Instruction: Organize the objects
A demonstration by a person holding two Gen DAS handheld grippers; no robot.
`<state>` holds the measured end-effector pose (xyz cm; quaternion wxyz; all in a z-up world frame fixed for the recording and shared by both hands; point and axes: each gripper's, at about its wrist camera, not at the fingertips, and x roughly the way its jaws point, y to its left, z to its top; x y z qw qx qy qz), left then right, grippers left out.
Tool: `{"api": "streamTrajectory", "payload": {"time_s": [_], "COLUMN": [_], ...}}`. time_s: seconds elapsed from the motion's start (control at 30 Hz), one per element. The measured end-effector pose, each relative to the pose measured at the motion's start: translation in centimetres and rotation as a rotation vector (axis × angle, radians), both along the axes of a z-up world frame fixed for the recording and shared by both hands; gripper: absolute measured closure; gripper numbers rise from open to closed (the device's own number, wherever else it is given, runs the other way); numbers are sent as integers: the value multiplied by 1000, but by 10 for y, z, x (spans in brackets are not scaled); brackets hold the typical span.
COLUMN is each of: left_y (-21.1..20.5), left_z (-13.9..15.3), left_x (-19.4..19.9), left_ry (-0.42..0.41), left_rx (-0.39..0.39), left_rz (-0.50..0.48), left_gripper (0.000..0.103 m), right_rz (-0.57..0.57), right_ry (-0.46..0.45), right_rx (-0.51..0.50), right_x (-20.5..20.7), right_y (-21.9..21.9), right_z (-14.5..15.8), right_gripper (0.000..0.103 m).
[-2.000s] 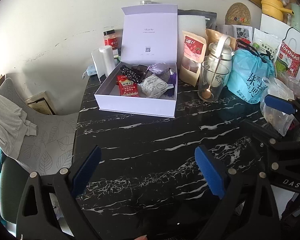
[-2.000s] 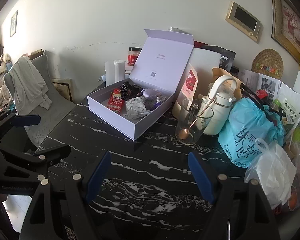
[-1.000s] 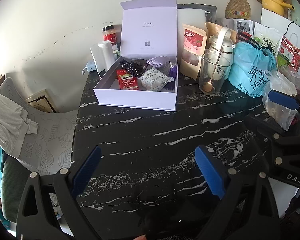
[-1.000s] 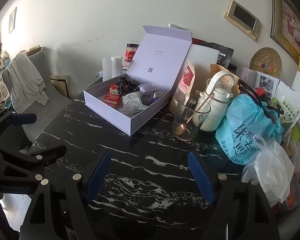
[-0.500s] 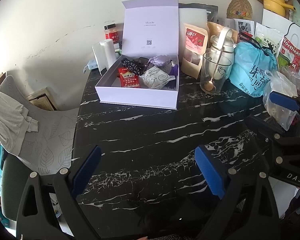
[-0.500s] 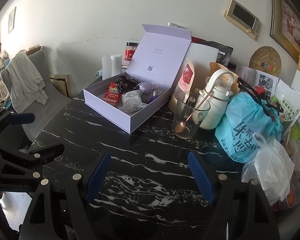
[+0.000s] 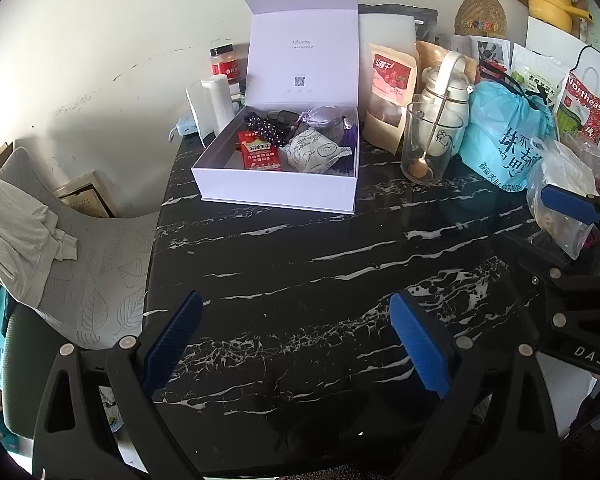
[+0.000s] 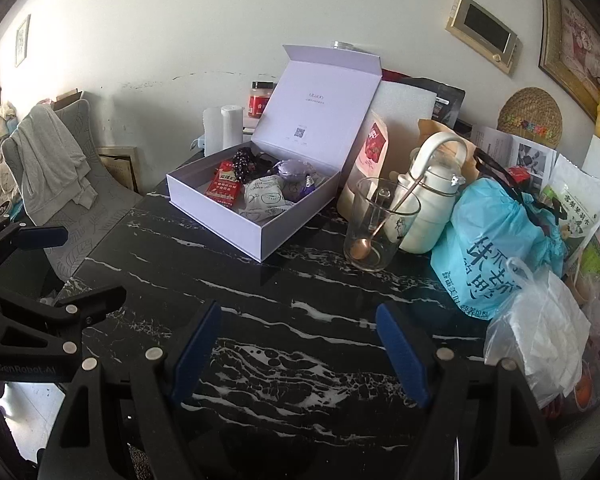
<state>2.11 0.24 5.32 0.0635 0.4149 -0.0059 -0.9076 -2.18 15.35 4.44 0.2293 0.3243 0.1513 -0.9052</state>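
A lilac gift box [image 7: 276, 194] stands open on the black marble table [image 7: 300, 272], lid upright against the wall. It holds a red snack packet [image 7: 259, 151], a white printed pouch [image 7: 314, 152], a dark bead string [image 7: 266, 128] and a purple sachet [image 7: 326, 115]. The box also shows in the right wrist view [image 8: 236, 224]. My left gripper [image 7: 296, 336] is open and empty, over the table's near part. My right gripper [image 8: 298, 350] is open and empty, to the right of the left one, well short of the box.
A glass cup with a spoon [image 8: 374, 226], a white kettle [image 8: 428, 200], a teal plastic bag [image 8: 496, 248], a white plastic bag [image 8: 540, 332] and snack pouches [image 7: 390, 92] crowd the right side. A grey chair with a cloth [image 7: 40, 240] stands left of the table.
Both views have shifted only slightly; the box drifts a little in the frame. Both grippers stay open and empty.
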Motion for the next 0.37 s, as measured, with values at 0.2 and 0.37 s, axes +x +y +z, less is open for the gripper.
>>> {"api": "streamTrajectory", "payload": {"time_s": [0.2, 0.37], "left_y": [0, 0], "left_z": [-1, -5], "left_x": [1, 4], "left_ry": [-2, -2], "left_rx": [0, 3], "left_rz": [-2, 14], "left_gripper": [9, 9], "right_rz": [-8, -13], "right_ry": [-5, -9], "right_rx": [-3, -6], "right_x": [1, 1], "right_y": [1, 2], "right_z": [-1, -1], "right_gripper": [23, 23]}}
